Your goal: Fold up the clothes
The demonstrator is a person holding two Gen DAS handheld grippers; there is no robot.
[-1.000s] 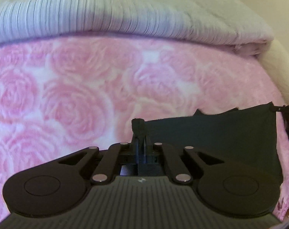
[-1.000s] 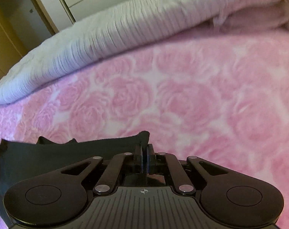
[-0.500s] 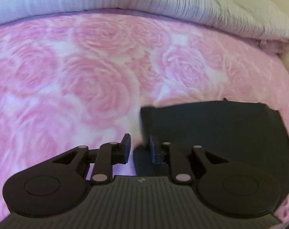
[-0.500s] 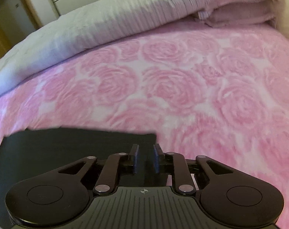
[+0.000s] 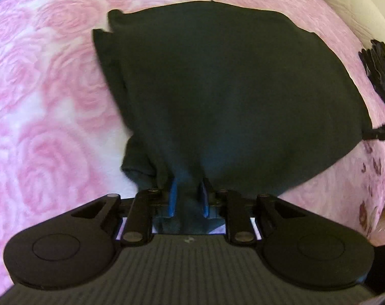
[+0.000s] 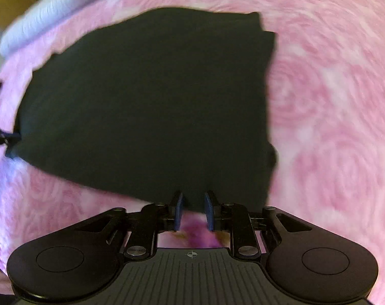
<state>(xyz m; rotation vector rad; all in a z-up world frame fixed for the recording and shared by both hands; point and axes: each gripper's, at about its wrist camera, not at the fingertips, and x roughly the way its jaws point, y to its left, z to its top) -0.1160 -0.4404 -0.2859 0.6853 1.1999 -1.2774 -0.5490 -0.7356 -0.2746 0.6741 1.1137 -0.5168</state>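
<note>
Dark garment (image 5: 230,96) lies folded on the pink rose blanket (image 5: 40,127). My left gripper (image 5: 188,198) has its fingers apart with the near hem between them; my right gripper (image 6: 193,209) is apart too, at the edge. I should pinch both corners evenly before lifting.

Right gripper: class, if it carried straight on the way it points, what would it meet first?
Most likely the dark garment, whose near edge lies just ahead of the right gripper on the pink rose bedspread; depth is unclear.
</note>
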